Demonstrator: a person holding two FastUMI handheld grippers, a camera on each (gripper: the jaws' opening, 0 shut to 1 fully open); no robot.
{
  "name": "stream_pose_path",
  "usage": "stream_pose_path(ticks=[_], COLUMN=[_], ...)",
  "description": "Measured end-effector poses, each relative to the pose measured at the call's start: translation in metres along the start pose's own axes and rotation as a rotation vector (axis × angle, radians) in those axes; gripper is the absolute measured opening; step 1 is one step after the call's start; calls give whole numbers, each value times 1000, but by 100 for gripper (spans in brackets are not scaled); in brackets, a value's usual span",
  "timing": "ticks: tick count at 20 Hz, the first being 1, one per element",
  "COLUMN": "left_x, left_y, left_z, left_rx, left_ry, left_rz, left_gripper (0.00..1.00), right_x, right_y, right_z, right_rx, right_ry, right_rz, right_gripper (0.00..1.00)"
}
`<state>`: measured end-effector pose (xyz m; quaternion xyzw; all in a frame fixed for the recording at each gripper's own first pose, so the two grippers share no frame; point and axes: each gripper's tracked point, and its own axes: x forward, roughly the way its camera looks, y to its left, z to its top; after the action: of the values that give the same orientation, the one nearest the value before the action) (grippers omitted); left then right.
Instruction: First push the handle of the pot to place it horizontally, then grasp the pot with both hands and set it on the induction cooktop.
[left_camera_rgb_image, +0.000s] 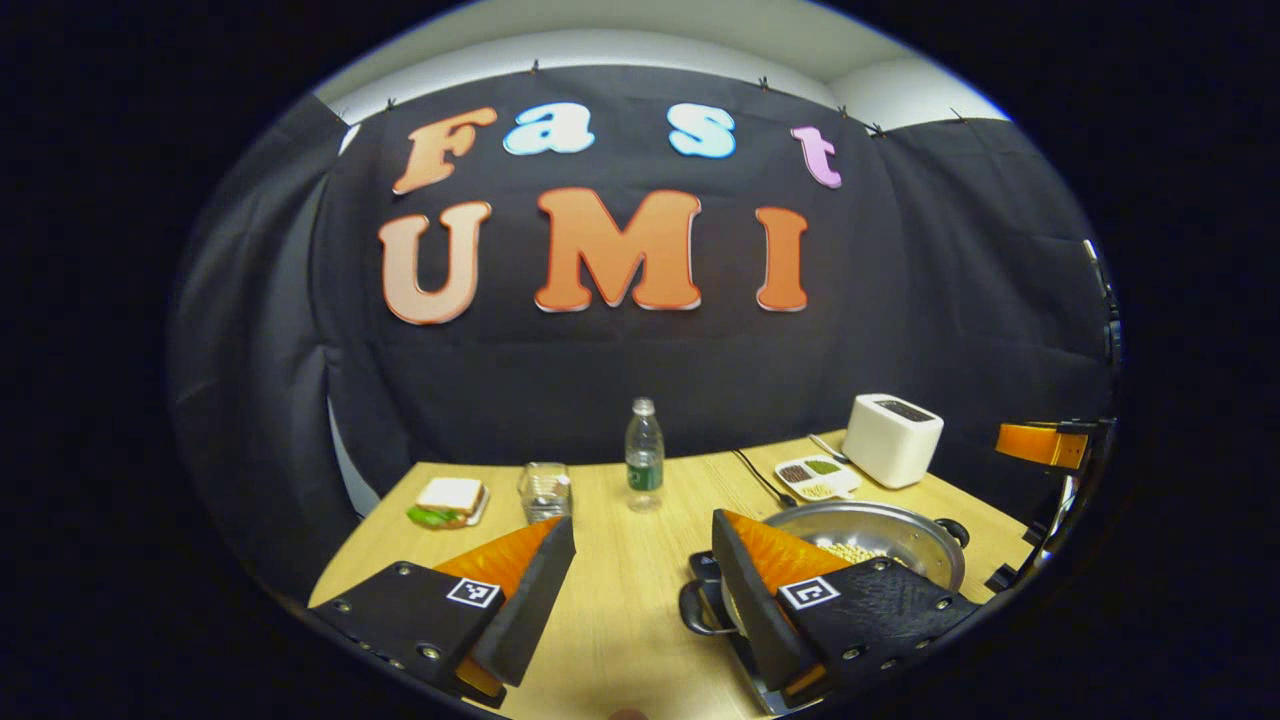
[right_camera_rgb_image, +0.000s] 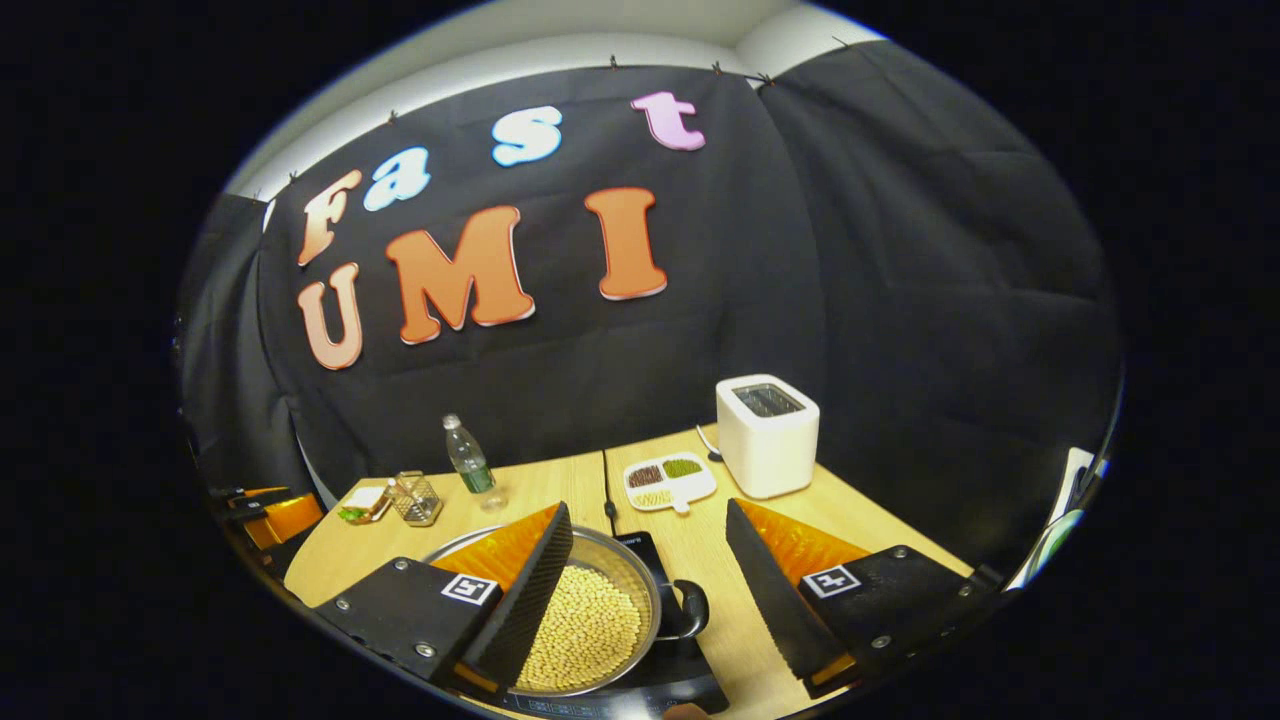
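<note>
A steel pot (left_camera_rgb_image: 890, 520) holding pale beans (right_camera_rgb_image: 590, 625) rests on the black induction cooktop (right_camera_rgb_image: 662, 562) on the wooden table. In the left gripper view the pot lies low on the right, its near loop handle (left_camera_rgb_image: 697, 610) just beside my right finger and its far handle (left_camera_rgb_image: 955, 530) pointing away. My left gripper (left_camera_rgb_image: 642, 525) stands open with nothing between its fingers. In the right gripper view the pot (right_camera_rgb_image: 628, 562) sits behind my left finger, with one black handle (right_camera_rgb_image: 690, 608) in the gap. My right gripper (right_camera_rgb_image: 648, 510) is open and holds nothing. The other gripper (right_camera_rgb_image: 270, 515) shows at the far left.
At the back right stands a white toaster (right_camera_rgb_image: 768, 435), with a divided dish of grains (right_camera_rgb_image: 668, 482) in front of it. A water bottle (left_camera_rgb_image: 644, 455), a glass jar (left_camera_rgb_image: 545, 490) and a sandwich on a plate (left_camera_rgb_image: 448, 500) line the back left. A cable (right_camera_rgb_image: 606, 490) runs across the table.
</note>
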<state>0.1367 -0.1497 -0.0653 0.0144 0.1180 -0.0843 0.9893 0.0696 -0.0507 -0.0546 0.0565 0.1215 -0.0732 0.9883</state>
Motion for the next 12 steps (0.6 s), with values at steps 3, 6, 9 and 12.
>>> stream_pose_path(ticks=[3, 6, 9, 12], left_x=[-38, -76, -115, -152], left_y=[39, 78, 112, 146], left_z=[49, 80, 97, 115], left_rx=[-1, -41, -100, -85], left_ry=[-119, -162, -183, -247], left_rz=[62, 120, 151, 221], left_gripper=[85, 85, 85, 85], right_x=[-32, -62, -89, -106], right_y=[10, 20, 30, 38], right_z=[38, 66, 86, 100], right_rx=[-26, -40, -62, -85], right_ry=[-95, -162, -215, -260], right_rz=[20, 39, 68, 87], right_gripper=[95, 95, 95, 95])
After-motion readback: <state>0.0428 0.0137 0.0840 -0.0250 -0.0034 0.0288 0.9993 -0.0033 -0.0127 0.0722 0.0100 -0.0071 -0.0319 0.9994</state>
